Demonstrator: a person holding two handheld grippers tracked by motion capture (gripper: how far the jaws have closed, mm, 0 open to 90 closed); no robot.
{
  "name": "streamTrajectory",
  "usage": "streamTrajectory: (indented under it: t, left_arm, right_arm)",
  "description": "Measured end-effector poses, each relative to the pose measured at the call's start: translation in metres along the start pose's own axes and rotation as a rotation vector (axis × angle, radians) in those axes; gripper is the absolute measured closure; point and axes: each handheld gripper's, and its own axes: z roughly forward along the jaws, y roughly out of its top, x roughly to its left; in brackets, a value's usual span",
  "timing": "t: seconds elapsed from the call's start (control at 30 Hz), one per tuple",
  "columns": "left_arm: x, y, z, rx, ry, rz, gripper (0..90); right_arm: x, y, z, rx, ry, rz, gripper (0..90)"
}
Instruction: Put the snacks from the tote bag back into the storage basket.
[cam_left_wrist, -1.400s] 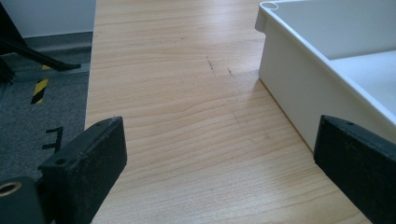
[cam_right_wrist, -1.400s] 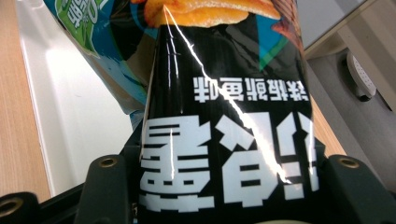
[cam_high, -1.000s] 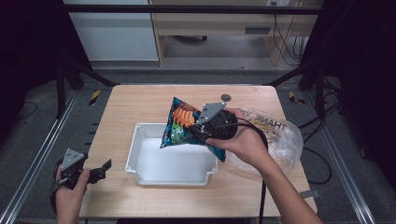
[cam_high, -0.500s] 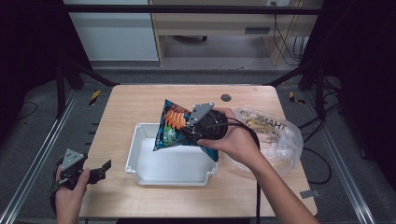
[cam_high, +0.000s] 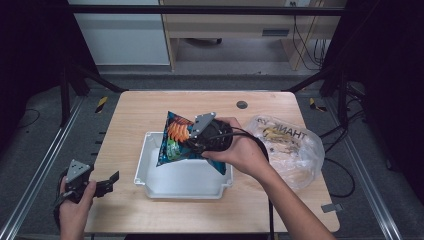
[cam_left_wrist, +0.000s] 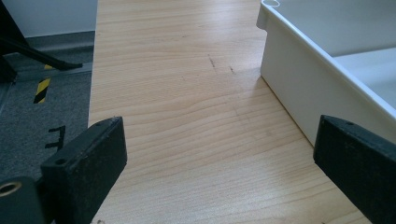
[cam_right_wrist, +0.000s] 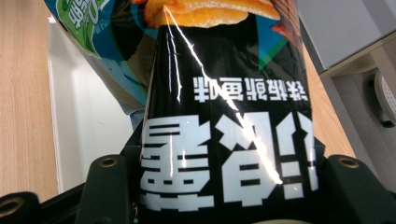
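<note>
One snack bag (cam_high: 176, 141), clamped in the right gripper (cam_high: 196, 141), held above the white tray (cam_high: 150, 176); not yet set down. Plastic bag (cam_high: 287, 147) lies right of the tray. Left gripper (cam_high: 102, 185): jaws apart, idle at the table's (cam_high: 140, 107) edge.

We are holding the left gripper (cam_high: 102, 185) low at the table's near-left corner, its jaws standing wide apart and pointing toward the table's middle, the left hand (cam_high: 75, 202) wrapping its body. We are reaching the right forearm in from the near edge, the right hand (cam_high: 240, 150) gripping the right gripper (cam_high: 192, 142), whose jaws are clamping.
</note>
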Motion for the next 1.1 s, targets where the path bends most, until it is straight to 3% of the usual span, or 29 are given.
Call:
streamTrajectory:
  t: [0.33, 0.67, 1.1]
  left_arm:
    - [0.002, 0.000, -0.002, -0.003, 0.006, -0.003, 2.4]
    - [0.003, 0.000, -0.002, -0.004, 0.006, -0.016, 2.5]
    - [0.007, -0.001, -0.005, -0.007, 0.015, -0.039, 2.5]
  right_arm:
    - [0.006, 0.005, 0.009, 0.007, 0.012, -0.014, 41.9]
    - [0.016, 0.012, 0.023, 0.039, 0.029, -0.068, 41.9]
    - [0.027, 0.013, 0.042, 0.053, 0.068, -0.074, 41.9]
